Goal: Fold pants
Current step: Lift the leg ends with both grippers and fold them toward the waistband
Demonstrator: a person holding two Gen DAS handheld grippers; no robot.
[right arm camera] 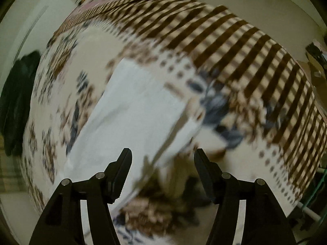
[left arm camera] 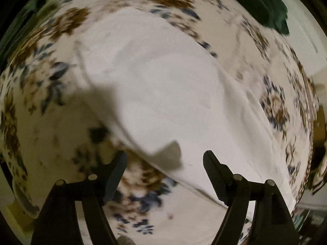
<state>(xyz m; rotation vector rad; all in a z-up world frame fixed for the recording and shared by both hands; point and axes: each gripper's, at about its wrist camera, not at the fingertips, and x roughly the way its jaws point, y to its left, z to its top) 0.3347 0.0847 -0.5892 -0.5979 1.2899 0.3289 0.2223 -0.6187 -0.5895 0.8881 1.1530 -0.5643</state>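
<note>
White pants (left arm camera: 163, 94) flat on floral bedspread (left arm camera: 36, 110); left gripper (left arm camera: 164, 169) and right gripper (right arm camera: 162, 169) agape, empty. Risk: pinching bedspread with pants.

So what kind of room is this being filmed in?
Most likely a bedroom at home. The white pants lie spread on a bed with a floral bedspread and a brown striped border; dark green clothing lies at the bed's edge.

We see a floral bedsheet in brown and blue (left arm camera: 61, 122) and a dark green cloth (left arm camera: 271, 10) at its edge.
</note>
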